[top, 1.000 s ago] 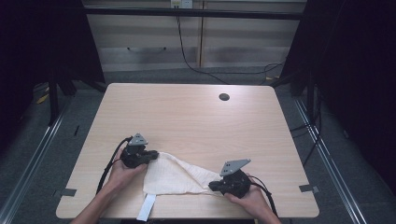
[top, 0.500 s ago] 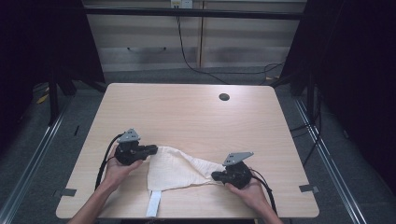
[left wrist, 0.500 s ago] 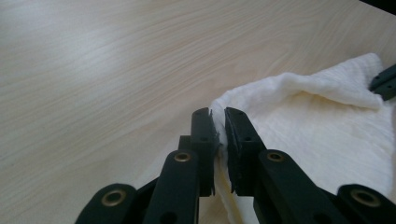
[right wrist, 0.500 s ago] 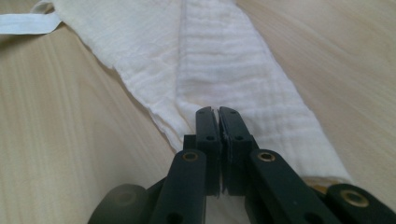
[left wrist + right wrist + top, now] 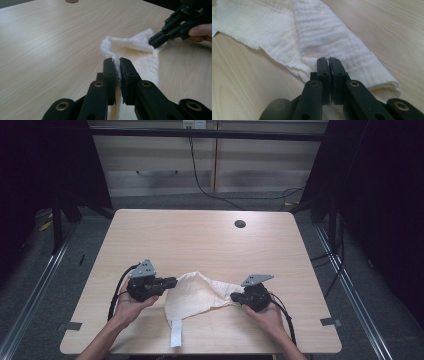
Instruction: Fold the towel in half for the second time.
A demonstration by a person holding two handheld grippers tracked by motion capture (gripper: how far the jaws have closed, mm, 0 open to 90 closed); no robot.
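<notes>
L gripper [image 5: 170, 282]: jaws pinched on cream cloth [image 5: 197, 292] at its L end; cloth lies on table [image 5: 200, 237] near front edge, white tag [image 5: 175, 334] trailing; R gripper [image 5: 234, 296]: jaws pinched on cloth's R end; far tabletop bare save round hole [image 5: 240, 224]

Evenly lit table [image 5: 200, 240], dark surroundings — soft shadows, near claws slightly blurred

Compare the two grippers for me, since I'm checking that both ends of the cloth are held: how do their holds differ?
The left gripper pinches the cloth at its bunched, raised end; the right gripper pinches a flatter, folded edge. The left gripper sits farther from the person than the right gripper. Both have jaws closed on the cloth, pointing inward toward each other.
</notes>
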